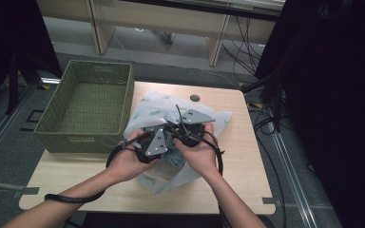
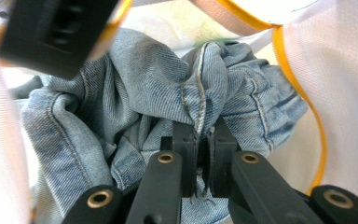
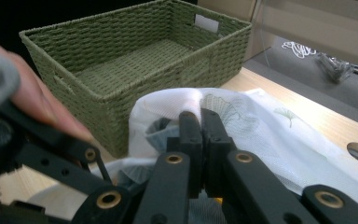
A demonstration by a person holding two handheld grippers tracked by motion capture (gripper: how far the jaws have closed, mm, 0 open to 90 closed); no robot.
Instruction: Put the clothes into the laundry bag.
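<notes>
left tongs (image 2: 199, 161) pinch denim seam (image 2: 198, 105); right tongs (image 3: 200, 140) clamp mesh bag (image 3: 261, 135) rim; garment mostly hidden inside.

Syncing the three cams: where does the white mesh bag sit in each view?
High view: white mesh bag at table centre, under both hands.
Left gripper view: bag at the right, around the denim.
Right gripper view: bag at centre right, behind the jaws.
Shared landmark: green basket in the high and right gripper views.
</notes>
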